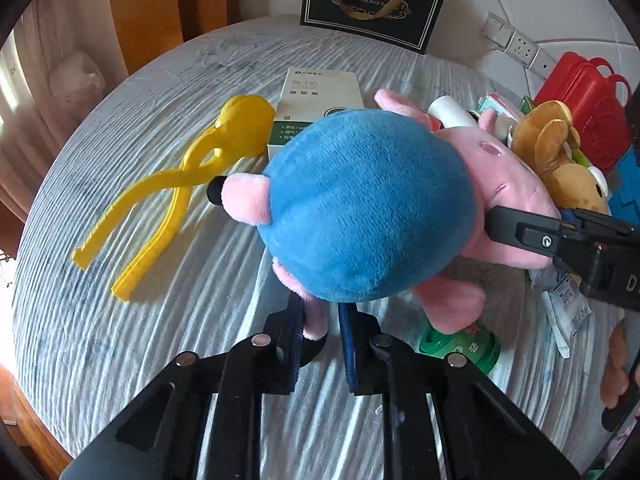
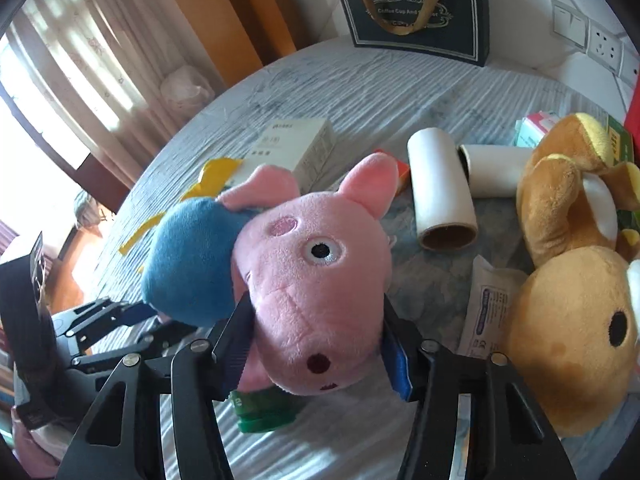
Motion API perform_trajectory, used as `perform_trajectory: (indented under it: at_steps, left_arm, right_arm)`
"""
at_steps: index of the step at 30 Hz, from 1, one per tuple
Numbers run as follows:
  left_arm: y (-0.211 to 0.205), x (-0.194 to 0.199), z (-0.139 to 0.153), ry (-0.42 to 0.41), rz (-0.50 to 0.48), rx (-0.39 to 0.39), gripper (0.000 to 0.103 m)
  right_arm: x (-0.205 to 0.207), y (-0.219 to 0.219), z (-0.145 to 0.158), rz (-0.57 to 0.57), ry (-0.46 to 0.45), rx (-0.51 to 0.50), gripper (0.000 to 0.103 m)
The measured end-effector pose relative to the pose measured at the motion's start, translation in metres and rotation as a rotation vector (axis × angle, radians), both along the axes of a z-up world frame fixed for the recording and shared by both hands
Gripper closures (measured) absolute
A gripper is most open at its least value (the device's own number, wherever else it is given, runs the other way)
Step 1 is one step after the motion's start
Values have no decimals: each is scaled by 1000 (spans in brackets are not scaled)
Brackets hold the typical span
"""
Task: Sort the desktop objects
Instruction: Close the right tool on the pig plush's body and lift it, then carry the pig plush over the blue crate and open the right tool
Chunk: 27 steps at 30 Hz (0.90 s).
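Note:
A plush pig (image 1: 368,204) with a blue body and pink head and limbs hangs just above the striped tablecloth (image 1: 140,340). My left gripper (image 1: 320,316) is shut on one of its pink legs, with the black foot showing between the fingers. In the right wrist view the pig's pink head (image 2: 316,280) fills the space between the pads of my right gripper (image 2: 316,336), which press on both cheeks. One finger of the right gripper (image 1: 520,232) shows against the head in the left wrist view. The left gripper (image 2: 112,320) appears low at the left, below the blue body.
Yellow plastic tongs (image 1: 180,184) and a white and green box (image 1: 320,100) lie beyond the pig. A brown plush bear (image 2: 580,280), two white rolls (image 2: 440,192), a paper packet (image 2: 488,312) and a red case (image 1: 584,96) crowd the right. A green tub (image 2: 264,412) sits under the pig; a dark gift bag (image 1: 372,4) stands at the back.

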<state>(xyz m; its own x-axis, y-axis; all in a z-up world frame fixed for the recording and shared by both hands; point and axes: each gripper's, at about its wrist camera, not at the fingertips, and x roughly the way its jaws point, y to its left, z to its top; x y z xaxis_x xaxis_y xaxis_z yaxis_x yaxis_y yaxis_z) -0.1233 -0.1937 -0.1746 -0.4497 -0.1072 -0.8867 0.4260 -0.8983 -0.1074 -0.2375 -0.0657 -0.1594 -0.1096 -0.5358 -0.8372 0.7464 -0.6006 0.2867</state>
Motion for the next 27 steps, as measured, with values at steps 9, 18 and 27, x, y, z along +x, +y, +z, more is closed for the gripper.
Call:
perform_trajectory:
  at_steps: [9,18,27]
  left_arm:
    - [16,9,54,120,-79,-111,96]
    - [47,9,136,289,-207,-178,96]
    - [131,-1,205,472,-435,-170,96]
  right_arm:
    - [26,23,44,-78,124,-65,52]
    - [56,65,130,-218,276,-147,52]
    - [96,154,209,-447,455,-158,52]
